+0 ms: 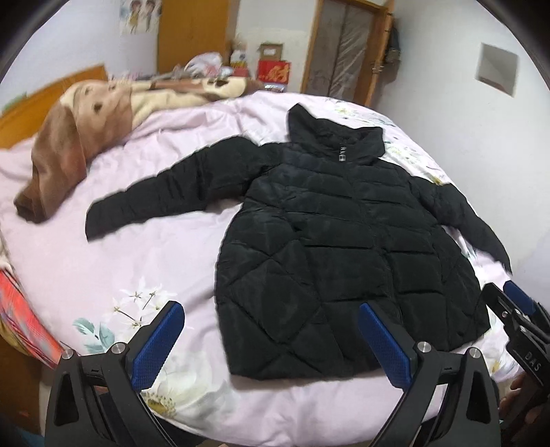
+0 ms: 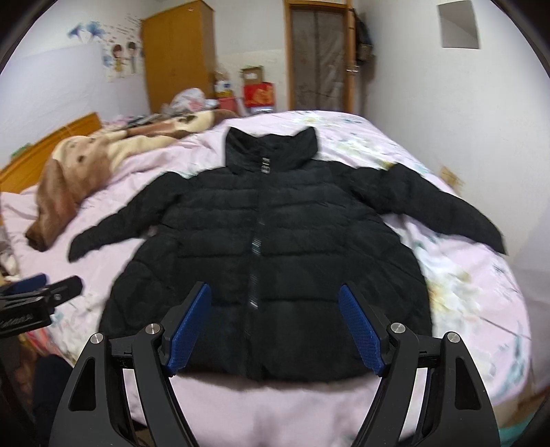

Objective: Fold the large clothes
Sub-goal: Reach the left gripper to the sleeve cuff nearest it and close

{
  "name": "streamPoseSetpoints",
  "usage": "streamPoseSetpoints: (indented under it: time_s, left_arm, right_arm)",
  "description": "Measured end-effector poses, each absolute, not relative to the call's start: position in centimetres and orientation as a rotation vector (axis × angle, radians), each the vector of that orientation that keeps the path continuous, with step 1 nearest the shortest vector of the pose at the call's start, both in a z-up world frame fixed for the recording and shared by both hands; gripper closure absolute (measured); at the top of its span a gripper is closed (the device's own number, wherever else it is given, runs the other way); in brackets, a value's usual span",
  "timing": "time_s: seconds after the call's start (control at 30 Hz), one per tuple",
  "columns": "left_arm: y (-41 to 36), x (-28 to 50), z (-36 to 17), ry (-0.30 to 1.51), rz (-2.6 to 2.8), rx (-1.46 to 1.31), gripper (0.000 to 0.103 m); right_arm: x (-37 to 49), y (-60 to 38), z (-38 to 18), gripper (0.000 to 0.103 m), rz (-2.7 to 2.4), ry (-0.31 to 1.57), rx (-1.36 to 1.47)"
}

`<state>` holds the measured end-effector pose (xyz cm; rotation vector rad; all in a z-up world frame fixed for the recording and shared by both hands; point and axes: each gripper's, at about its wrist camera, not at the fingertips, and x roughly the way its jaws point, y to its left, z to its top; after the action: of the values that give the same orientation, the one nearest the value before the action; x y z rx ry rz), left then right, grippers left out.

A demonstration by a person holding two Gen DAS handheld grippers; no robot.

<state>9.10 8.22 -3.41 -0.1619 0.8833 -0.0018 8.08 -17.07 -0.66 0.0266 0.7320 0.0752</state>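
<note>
Both my left gripper (image 1: 271, 340) and right gripper (image 2: 275, 323) hung released above the jacket (image 2: 268, 261); slippery padding risked escaping a shallow pinch.

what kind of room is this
Most likely a home bedroom: a bed with a pink floral cover, a wooden wardrobe against the wall, and a brown blanket by the headboard.

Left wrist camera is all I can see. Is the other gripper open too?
Observer: Yes, the right gripper is open, pointing at the black jacket near its hem.
Operator: Is the jacket zipped up?
Observer: The zipper looks closed all the way down the front.
Operator: What's next to the cartoon kids on the wall?
Observer: A blue flower sticker, up to their left.
</note>
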Motion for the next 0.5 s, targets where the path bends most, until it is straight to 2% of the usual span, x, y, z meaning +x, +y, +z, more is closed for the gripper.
streamPoseSetpoints:
  time_s: [0.5]
  left_arm:
    - [26.4,18.8,-10.0,0.959,0.302,-0.46,0.001]
  right_arm:
    - [18.0,-8.3,-3.2,0.026,0.257,0.809,-0.041]
